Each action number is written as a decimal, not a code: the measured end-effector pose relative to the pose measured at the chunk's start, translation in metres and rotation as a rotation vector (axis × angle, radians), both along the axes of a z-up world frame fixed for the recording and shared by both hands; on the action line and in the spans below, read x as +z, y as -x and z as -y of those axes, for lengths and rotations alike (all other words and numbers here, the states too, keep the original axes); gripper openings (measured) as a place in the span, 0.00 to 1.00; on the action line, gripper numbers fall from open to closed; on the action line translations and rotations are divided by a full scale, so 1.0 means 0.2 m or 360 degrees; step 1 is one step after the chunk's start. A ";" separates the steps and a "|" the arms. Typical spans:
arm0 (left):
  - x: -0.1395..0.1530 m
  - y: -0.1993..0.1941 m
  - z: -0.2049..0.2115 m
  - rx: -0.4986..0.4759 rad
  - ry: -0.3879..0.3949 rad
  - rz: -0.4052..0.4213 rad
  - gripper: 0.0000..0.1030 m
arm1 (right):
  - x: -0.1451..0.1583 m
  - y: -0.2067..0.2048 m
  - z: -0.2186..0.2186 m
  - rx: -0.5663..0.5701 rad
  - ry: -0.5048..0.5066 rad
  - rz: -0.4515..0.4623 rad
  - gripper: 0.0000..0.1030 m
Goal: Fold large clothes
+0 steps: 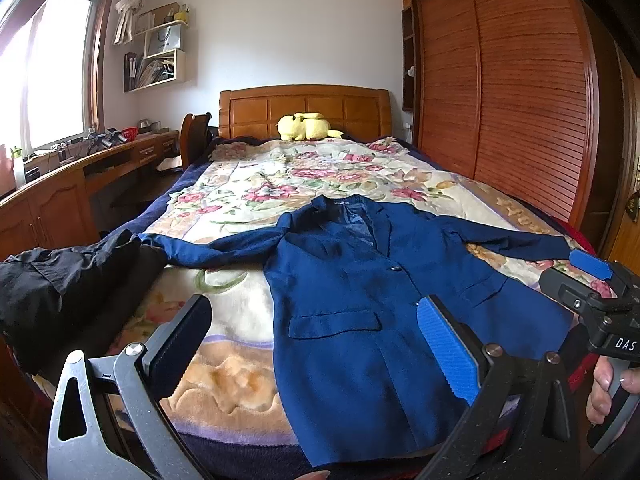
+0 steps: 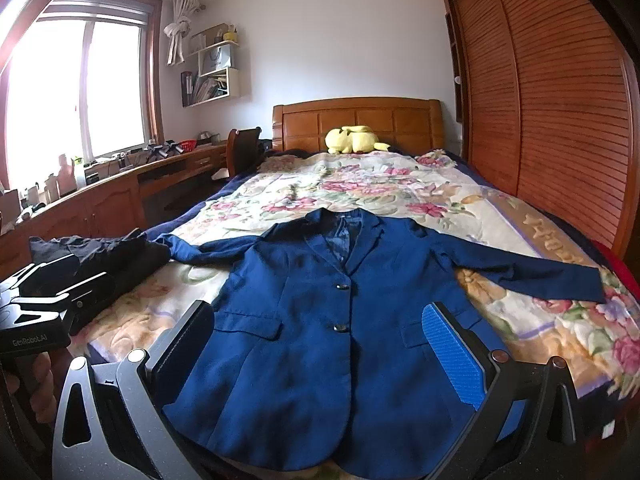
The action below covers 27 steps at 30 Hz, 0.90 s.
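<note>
A dark blue blazer [image 1: 360,280] lies flat and face up on the bed, buttoned, both sleeves spread out to the sides; it also shows in the right wrist view [image 2: 312,328]. My left gripper [image 1: 316,344] is open and empty above the blazer's hem on the left side. My right gripper [image 2: 320,356] is open and empty above the hem near the middle. The right gripper also shows at the right edge of the left wrist view [image 1: 600,280]. The left gripper's body shows at the left of the right wrist view [image 2: 44,308].
A floral blanket [image 1: 256,192] covers the bed. A pile of black clothes [image 1: 68,280] lies at the bed's left edge. A yellow plush toy [image 1: 306,125] sits by the wooden headboard. A wooden desk [image 1: 60,192] runs along the left, a slatted wardrobe [image 1: 500,100] on the right.
</note>
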<state>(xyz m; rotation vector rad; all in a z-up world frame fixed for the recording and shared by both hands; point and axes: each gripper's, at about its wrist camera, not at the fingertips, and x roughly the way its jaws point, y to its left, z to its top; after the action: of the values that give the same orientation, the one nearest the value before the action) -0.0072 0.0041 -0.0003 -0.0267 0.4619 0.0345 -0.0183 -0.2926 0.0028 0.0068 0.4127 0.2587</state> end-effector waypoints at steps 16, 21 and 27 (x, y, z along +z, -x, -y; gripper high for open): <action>-0.24 -0.21 -0.13 0.0056 -0.0010 -0.0116 1.00 | -0.14 -0.30 -0.10 0.0081 0.0045 -0.0121 1.00; -0.33 -0.31 -0.18 0.0070 -0.0048 -0.0148 1.00 | -0.19 -0.46 -0.13 0.0119 0.0055 -0.0144 1.00; -0.40 -0.45 -0.28 0.0083 0.0007 -0.0202 1.00 | -0.24 -0.66 -0.18 0.0161 0.0080 -0.0157 1.00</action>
<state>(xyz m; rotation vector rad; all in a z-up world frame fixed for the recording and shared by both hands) 0.0826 0.0601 -0.0807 -0.0409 0.5882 0.0871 0.1132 -0.2562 -0.0444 -0.0511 0.5181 0.3486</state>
